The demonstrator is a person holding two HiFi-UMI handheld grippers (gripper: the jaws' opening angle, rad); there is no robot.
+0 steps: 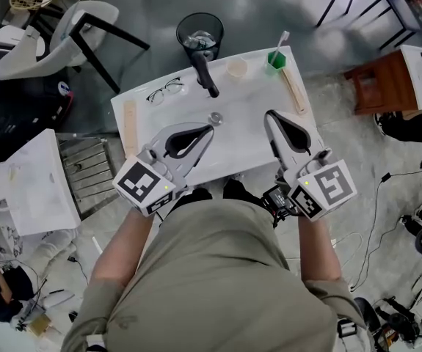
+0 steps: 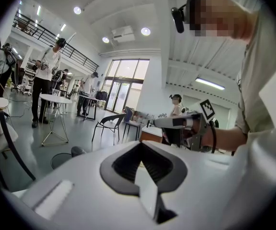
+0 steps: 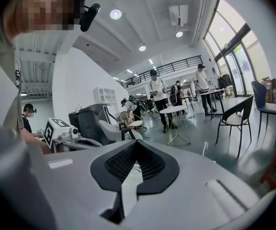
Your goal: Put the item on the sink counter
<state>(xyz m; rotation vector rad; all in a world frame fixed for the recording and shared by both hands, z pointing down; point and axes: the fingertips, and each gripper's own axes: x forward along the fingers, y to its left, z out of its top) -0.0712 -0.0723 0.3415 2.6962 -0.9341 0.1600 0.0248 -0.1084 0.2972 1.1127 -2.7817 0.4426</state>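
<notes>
In the head view a white sink counter (image 1: 251,152) lies below me with a round drain (image 1: 215,118) in its middle. On it rest a pair of glasses (image 1: 165,90), a black long-handled item (image 1: 206,73), a pale cup (image 1: 235,67) and a green cup with a toothbrush (image 1: 275,59). My left gripper (image 1: 209,129) hovers over the near part of the counter, shut, with nothing in it. My right gripper (image 1: 269,114) is beside it, also shut and empty. Both gripper views look level across the room past the shut jaw tips (image 2: 140,143) (image 3: 135,142), and each shows the other gripper.
A wooden strip (image 1: 130,123) lies at the counter's left edge and another (image 1: 294,90) at the right. A black waste bin (image 1: 199,31) stands behind the counter, a white chair (image 1: 56,35) at the far left, a brown stool (image 1: 379,83) at the right. Cables trail over the floor.
</notes>
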